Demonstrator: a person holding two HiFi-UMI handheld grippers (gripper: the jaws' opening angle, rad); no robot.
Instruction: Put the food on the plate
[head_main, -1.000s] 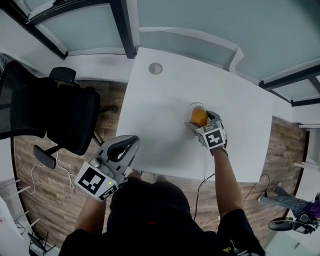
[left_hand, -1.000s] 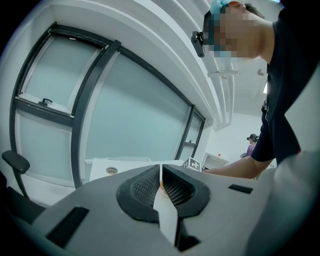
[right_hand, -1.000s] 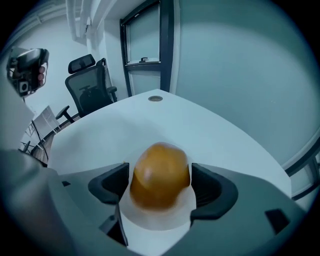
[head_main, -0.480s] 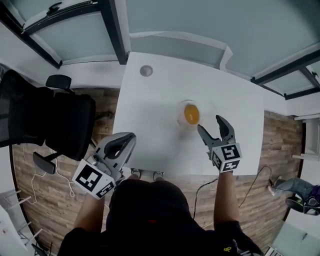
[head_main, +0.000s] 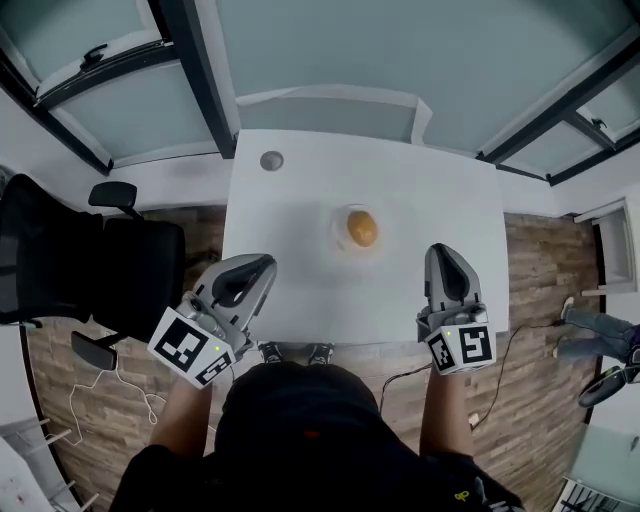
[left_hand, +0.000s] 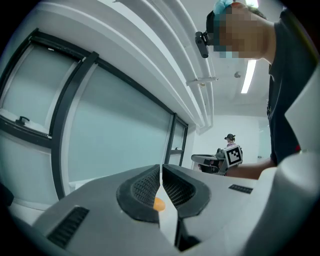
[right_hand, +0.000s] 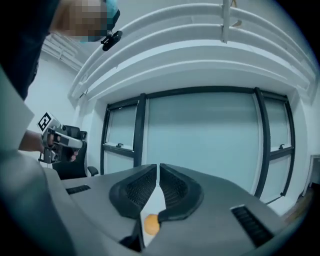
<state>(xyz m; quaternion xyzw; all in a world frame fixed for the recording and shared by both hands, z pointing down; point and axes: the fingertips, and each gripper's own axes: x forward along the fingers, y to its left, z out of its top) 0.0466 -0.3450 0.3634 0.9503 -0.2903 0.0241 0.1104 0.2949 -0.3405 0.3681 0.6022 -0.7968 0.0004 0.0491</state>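
I hold my left gripper (head_main: 263, 265) and right gripper (head_main: 443, 251) over the table (head_main: 290, 210)'s near edge, jaws pressed together, empty.

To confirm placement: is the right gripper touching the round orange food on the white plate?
Apart. Head view: bare white table lies between right gripper and round orange food.

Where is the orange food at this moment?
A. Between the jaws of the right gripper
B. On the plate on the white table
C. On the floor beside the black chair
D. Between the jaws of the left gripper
B: the orange food lies on the plate on the table, while the left gripper and right gripper are shut on nothing near the table's front edge.
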